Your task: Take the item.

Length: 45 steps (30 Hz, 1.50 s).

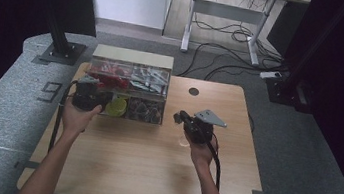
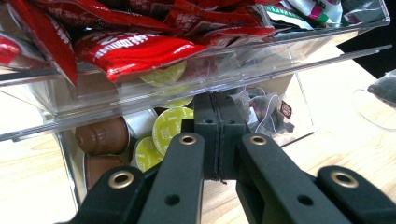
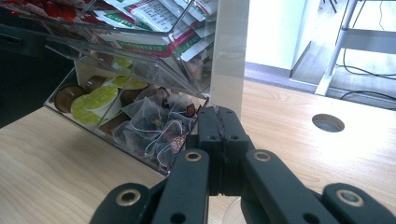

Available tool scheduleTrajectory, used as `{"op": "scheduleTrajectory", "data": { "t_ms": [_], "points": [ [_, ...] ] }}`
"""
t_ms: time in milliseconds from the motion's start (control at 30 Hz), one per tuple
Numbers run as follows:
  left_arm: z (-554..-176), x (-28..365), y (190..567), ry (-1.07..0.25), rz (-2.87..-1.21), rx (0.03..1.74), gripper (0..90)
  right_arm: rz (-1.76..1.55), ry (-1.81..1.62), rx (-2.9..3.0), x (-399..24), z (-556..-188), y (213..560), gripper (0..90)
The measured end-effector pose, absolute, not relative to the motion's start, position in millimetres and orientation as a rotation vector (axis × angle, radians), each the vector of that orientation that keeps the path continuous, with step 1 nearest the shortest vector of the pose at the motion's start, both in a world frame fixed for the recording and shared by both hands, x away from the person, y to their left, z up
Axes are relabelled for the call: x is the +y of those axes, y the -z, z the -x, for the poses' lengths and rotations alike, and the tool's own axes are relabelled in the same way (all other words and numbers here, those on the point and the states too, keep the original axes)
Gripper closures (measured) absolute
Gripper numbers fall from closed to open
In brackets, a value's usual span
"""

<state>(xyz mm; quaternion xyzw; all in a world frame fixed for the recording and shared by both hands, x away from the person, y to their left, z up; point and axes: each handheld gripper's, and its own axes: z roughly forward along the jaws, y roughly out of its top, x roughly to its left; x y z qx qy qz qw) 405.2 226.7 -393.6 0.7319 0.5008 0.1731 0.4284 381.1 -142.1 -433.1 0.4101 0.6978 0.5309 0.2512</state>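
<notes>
A clear acrylic organizer (image 1: 128,91) stands at the back left of the wooden table (image 1: 151,165). Its upper tier holds red packets (image 2: 130,49) and green-and-white sachets (image 3: 163,23). The lower tier holds green-lidded and brown capsules (image 2: 159,128) and pyramid tea bags (image 3: 156,126). My left gripper (image 1: 105,104) is shut with nothing in it, its tips (image 2: 215,100) at the mouth of the capsule compartment. To the organizer's right my right gripper (image 1: 178,117) is shut and empty too, its tips (image 3: 219,115) pointing at the tea bag compartment's corner.
A clear glass cup (image 2: 378,100) with something dark inside stands on the table under the right hand (image 1: 184,140). A round cable hole (image 3: 328,122) lies behind it. The near half of the tabletop is bare wood. A desk frame and cables (image 1: 228,34) stand on the floor beyond.
</notes>
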Motion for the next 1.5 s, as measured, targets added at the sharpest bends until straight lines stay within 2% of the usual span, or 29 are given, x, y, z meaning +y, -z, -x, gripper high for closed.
{"op": "scheduleTrajectory", "data": {
  "t_ms": [1500],
  "points": [
    [-405, 227, 393, -0.424, -1.826, 1.254, 89.2, -1.187, -1.411, 1.861, -180, -376, 445, 88.7]
  ]
}}
